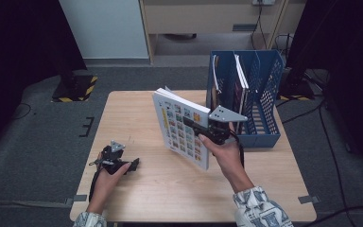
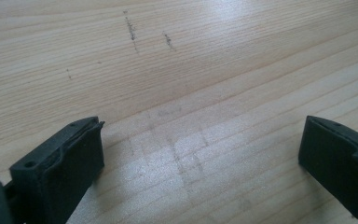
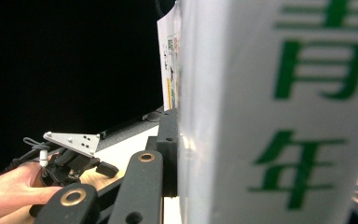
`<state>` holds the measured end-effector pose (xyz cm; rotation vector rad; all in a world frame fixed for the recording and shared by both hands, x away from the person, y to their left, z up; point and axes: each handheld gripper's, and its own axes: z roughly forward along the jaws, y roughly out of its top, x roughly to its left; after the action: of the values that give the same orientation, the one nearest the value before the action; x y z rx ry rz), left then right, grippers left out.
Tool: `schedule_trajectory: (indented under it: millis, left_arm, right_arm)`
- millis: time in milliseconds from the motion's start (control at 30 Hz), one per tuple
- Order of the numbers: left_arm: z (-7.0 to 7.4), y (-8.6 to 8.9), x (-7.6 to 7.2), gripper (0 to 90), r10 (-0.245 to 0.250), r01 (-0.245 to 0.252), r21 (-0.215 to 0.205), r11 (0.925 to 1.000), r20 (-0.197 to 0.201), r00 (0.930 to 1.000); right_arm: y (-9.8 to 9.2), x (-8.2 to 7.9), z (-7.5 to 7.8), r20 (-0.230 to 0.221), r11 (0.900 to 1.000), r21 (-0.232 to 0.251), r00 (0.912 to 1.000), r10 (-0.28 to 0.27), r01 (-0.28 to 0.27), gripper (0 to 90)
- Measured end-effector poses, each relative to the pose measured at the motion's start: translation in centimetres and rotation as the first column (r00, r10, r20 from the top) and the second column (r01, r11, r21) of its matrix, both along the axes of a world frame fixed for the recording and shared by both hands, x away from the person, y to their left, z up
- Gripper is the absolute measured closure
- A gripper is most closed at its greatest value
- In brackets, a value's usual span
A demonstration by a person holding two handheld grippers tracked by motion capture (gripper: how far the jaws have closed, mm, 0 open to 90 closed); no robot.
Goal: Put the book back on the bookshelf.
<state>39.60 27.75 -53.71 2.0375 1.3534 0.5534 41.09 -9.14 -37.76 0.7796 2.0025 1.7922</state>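
Wooden table (image 1: 137, 118): right gripper (image 1: 207, 128) fingers clamp upright book (image 1: 182, 127); left gripper (image 1: 123, 165) rests low, fingers apart.

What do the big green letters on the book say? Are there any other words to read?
"青年": large green characters down the spine of the book, seen in the right gripper view.
The book's front cover: a grid of little pictures, print too small to read.
Books in the blue file rack: no readable text.

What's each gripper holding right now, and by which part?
The right gripper clamps the book by its spine edge, upright. The left gripper holds nothing, jaws open over the table.
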Motion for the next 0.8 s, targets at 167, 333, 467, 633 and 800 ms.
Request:
schedule_trajectory:
  millis: [167,333,467,633,800]
  left_arm:
    - [0.0,0.0,0.0,0.0,0.000,0.000,0.000,1.0000,0.000,1.0000]
    - [0.0,0.0,0.0,0.0,0.001,-0.001,0.000,1.0000,0.000,1.0000]
    - [0.0,0.0,0.0,0.0,0.001,-0.001,0.000,1.0000,-0.001,1.0000]
    - [0.0,0.0,0.0,0.0,0.002,-0.002,0.000,1.0000,0.000,1.0000]
    - [0.0,0.0,0.0,0.0,0.003,-0.003,0.000,1.0000,0.000,1.0000]
  right_arm:
    - [-0.6,-0.2,0.2,0.002,1.000,0.008,1.0000,0.003,-0.003,74.0]
    - [-1.3,-0.3,0.3,0.001,1.000,0.020,1.0000,0.005,-0.005,74.0]
    - [-2.0,-0.5,0.3,0.005,1.000,0.020,1.0000,0.003,-0.003,74.0]
    - [-2.8,-0.9,0.2,0.004,1.000,0.021,1.0000,-0.002,0.002,74.0]
    - [-3.7,-1.3,0.2,0.002,1.000,0.023,1.0000,-0.008,0.008,74.0]
